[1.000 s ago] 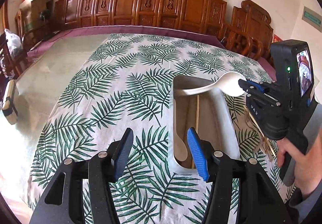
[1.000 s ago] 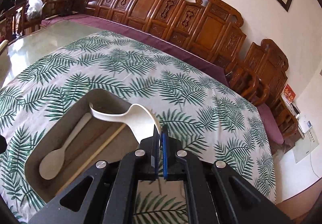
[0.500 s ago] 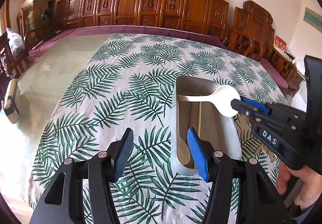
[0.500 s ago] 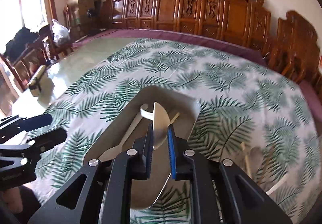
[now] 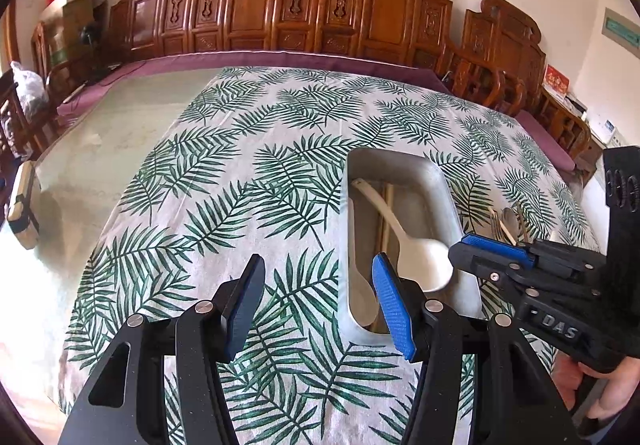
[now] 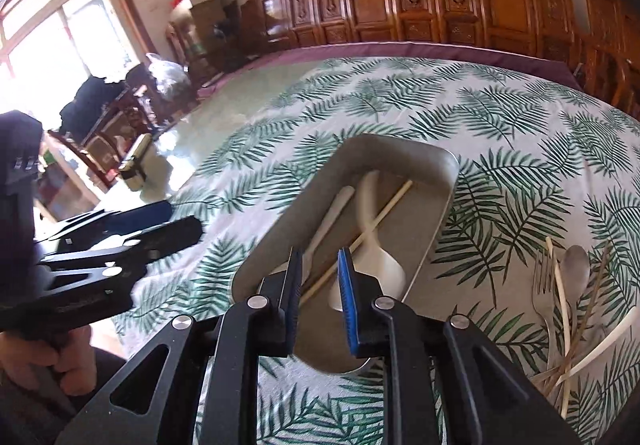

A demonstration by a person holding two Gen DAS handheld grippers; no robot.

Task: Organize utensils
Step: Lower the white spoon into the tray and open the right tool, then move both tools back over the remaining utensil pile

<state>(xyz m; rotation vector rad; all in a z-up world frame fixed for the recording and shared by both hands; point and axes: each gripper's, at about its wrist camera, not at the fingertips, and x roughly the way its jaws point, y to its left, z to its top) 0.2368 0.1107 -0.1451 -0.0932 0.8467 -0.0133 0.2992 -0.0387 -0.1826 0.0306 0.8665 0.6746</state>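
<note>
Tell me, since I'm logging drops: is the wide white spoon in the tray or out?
In: the wide white spoon lies inside the tray, clear of the tool.

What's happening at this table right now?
A person with a gripper in each hand is sorting utensils into a grey tray on a leaf-print tablecloth. The right gripper has just been opening; the white spoon it carried now lies in the tray beside another white spoon and a chopstick. The left gripper hovers open, holding nothing. A fork, a metal spoon and more chopsticks wait beside the tray.
</note>
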